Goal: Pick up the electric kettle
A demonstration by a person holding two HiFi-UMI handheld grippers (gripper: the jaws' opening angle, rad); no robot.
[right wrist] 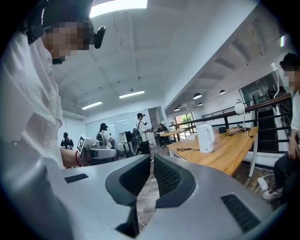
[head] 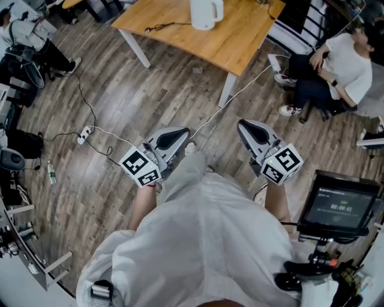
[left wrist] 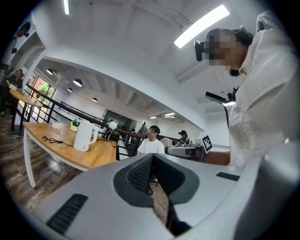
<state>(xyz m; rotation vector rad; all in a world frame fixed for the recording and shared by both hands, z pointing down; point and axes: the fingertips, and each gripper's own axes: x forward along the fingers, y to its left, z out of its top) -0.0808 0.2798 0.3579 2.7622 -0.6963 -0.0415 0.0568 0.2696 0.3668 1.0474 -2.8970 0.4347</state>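
Note:
The white electric kettle (head: pixel 206 13) stands upright on a wooden table (head: pixel 240 36) at the far top of the head view, well away from both grippers. It shows at the left in the left gripper view (left wrist: pixel 85 136) and at the right in the right gripper view (right wrist: pixel 205 138). My left gripper (head: pixel 180 132) and right gripper (head: pixel 245 126) are held side by side over the wooden floor, pointing toward the table. Each is shut with nothing between its jaws, as both the left gripper (left wrist: pixel 152 158) and the right gripper (right wrist: pixel 152 163) show in their own views.
A black cable (head: pixel 162 26) lies on the table left of the kettle. A person (head: pixel 336 66) sits on a chair at the table's right end. A power strip (head: pixel 84 135) with cords lies on the floor at left. A monitor (head: pixel 339 204) stands at right.

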